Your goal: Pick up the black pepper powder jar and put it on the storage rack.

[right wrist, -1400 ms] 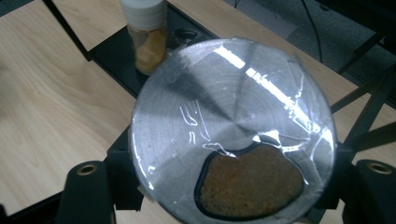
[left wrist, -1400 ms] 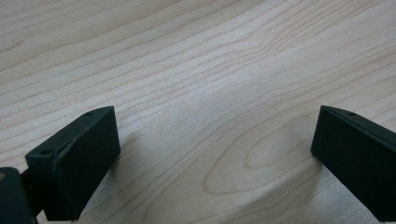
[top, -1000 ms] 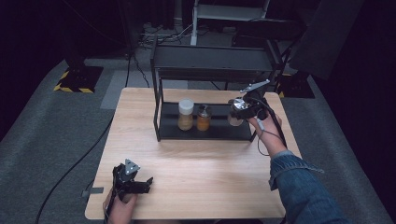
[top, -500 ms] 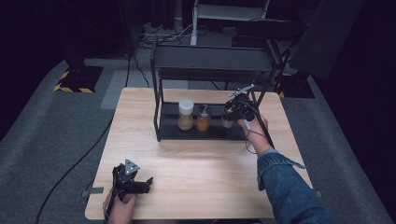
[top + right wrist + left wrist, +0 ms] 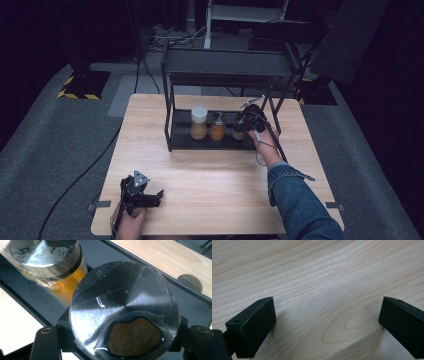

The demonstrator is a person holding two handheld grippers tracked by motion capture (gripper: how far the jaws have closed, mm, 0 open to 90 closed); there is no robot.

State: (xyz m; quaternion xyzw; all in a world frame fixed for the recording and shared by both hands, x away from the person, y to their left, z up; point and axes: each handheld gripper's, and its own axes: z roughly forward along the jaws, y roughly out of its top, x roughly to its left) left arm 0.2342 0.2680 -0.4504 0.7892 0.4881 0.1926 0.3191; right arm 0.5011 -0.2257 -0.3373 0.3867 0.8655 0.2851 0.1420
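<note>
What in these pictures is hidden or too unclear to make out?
- Third jar, high view: mostly covered by the right hand-held gripper shut on it.
- Same jar's base, right gripper view: hidden beneath its own shiny lid, so contact with the rack is unclear.
- Neighbouring jar, right gripper view: blurred, cut off by the top edge.

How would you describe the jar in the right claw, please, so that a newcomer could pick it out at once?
Find the black two-tier rack at the far side of the wooden table. Three jars stand in a row on its lower shelf, and the wanted jar is the rightmost. Unlike the white-lidded jar and the orange-filled jar, it sits clamped in the right claw and shows a shiny metal lid with brown contents.
</note>
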